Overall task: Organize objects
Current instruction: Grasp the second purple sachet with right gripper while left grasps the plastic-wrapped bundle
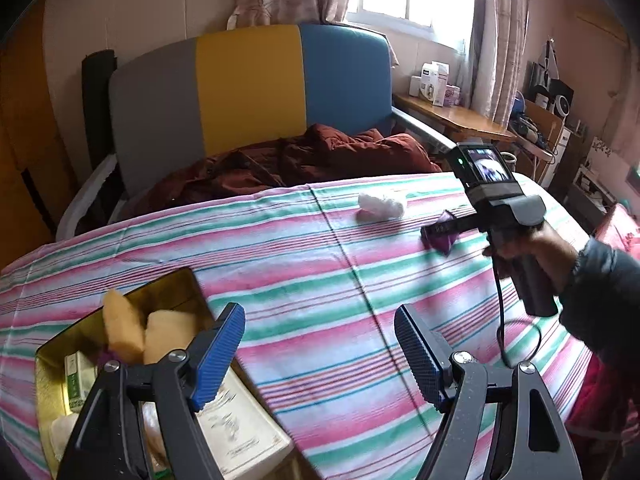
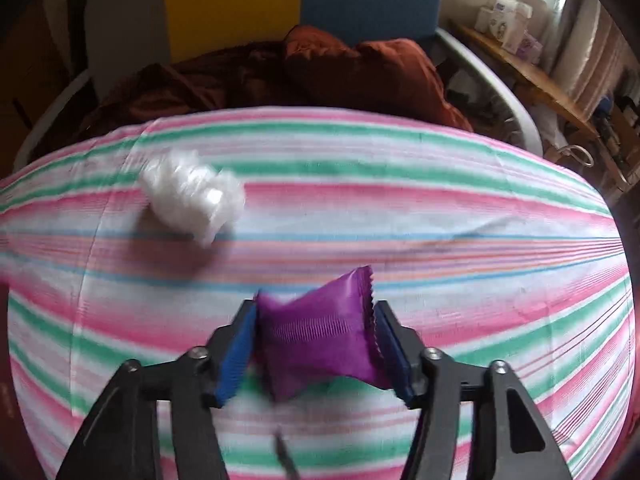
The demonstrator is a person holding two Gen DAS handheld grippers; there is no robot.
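The right tool [image 2: 316,340] is clamped on a purple packet [image 2: 320,336], pinching it across its width, the crimped ends pointing toward and away from the camera, out on the bed [image 2: 480,240] towards its right side. The gold tin [image 1: 56,360] that likely takes it sits at the bed's near left corner, under the left tool [image 1: 320,354], which is wide and empty. A white wad [image 2: 192,196] lies just beyond the packet.

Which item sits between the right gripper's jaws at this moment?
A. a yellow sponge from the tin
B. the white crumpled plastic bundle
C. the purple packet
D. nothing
C: the right gripper has its blue pads pressed on both sides of the purple packet, which is squeezed in at its middle.
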